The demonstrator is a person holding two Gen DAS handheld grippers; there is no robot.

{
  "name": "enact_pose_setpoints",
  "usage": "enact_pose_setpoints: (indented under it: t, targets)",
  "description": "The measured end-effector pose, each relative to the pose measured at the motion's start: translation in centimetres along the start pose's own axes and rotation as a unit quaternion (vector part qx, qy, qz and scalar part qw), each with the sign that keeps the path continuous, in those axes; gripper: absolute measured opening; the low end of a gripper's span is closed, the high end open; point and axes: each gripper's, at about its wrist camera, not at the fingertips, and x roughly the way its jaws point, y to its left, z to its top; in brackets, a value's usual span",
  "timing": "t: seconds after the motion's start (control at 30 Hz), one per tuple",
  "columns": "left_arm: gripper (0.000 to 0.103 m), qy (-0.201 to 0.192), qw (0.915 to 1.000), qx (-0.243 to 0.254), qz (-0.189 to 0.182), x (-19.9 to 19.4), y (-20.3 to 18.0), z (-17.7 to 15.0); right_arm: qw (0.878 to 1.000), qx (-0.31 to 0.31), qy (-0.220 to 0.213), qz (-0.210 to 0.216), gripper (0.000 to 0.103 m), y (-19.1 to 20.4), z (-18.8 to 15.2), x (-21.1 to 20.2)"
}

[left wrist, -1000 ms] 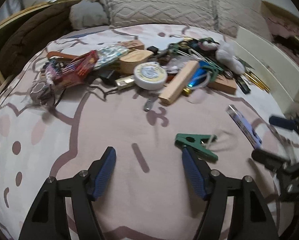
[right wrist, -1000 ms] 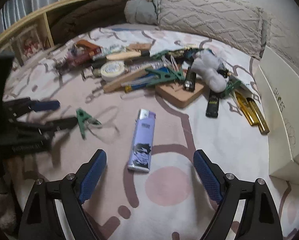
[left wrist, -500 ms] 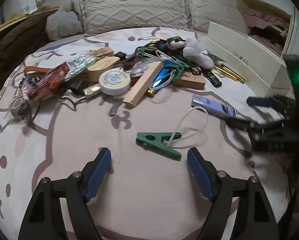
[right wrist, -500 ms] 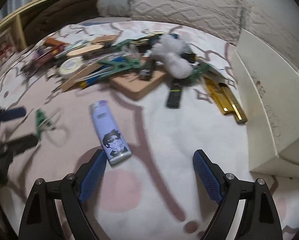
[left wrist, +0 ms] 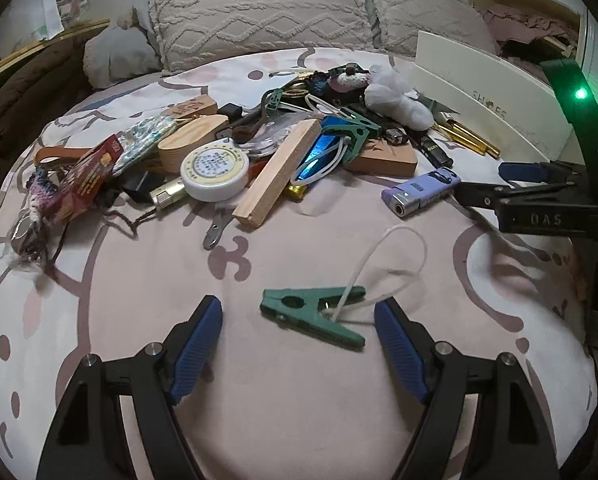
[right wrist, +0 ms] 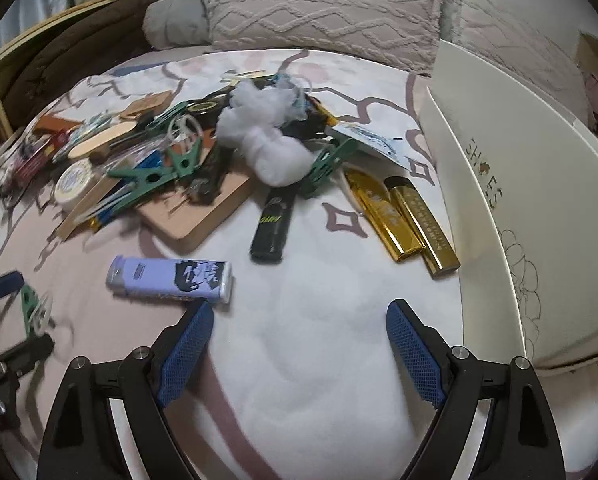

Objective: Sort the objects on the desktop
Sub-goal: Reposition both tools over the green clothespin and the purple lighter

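Left tool (left wrist: 299, 344): fingers have just been opening and now stand apart with nothing clamped. Green clip (left wrist: 313, 314), with its white loop, lies on the bedspread (left wrist: 139, 280) between the blue pads, nearer the right-hand pad, touching neither as far as I can tell. A second ago it sat against that pad, off to one side; now it is framed. Judgement: clip is lined up for a pick, next step is lowering and closing on it

Right tool (right wrist: 299, 344): fingers wide apart, empty. Purple lighter (right wrist: 171, 278) has shifted from between the pads to just beyond the left-hand pad, lying crosswise. I judge this hand is swinging away from the lighter toward the white shoe box (right wrist: 519, 208); not certain

Surface: a bed, not a bench. Patterned pink and white bedspread, soft, so things may sink or tilt. Main pile (left wrist: 259, 148) of unsorted items sits well beyond the clip. Knitted pillows (left wrist: 259, 12) behind; shoe box along the right edge
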Motion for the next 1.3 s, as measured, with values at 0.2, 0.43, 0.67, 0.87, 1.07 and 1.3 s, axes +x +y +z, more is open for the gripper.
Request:
enact_pose_setpoints:
  t: [0.2,0.43,0.67,0.87,1.07,1.3]
  targets:
    - [0.087,0.003,0.9999,-0.014,0.000,0.7,0.3,-0.1,1.000,0.004,-0.008,0.001,0.089,-0.2,-0.2,-0.2]
    - [0.102,0.009,0.9991,-0.040,0.014,1.2,1.0,-0.7,1.000,-0.009,-0.002,0.011,0.103,1.1,-0.8,-0.9]
    - [0.102,0.006,0.9991,-0.039,0.012,1.2,1.1,-0.7,0.999,-0.032,-0.005,0.022,0.103,3.4,-0.5,-1.1]
    - [0.102,0.001,0.9992,-0.038,0.015,1.0,1.1,-0.9,0.998,-0.061,0.012,0.029,0.103,5.6,0.0,-0.2]
    - [0.103,-0.004,0.9992,-0.029,0.027,1.0,0.6,-0.8,0.998,-0.036,0.020,0.052,0.103,6.8,1.3,0.8]
    - [0.102,-0.009,0.9992,-0.027,0.029,0.9,0.6,-0.8,0.998,-0.026,0.023,0.057,0.103,6.5,0.8,1.8]
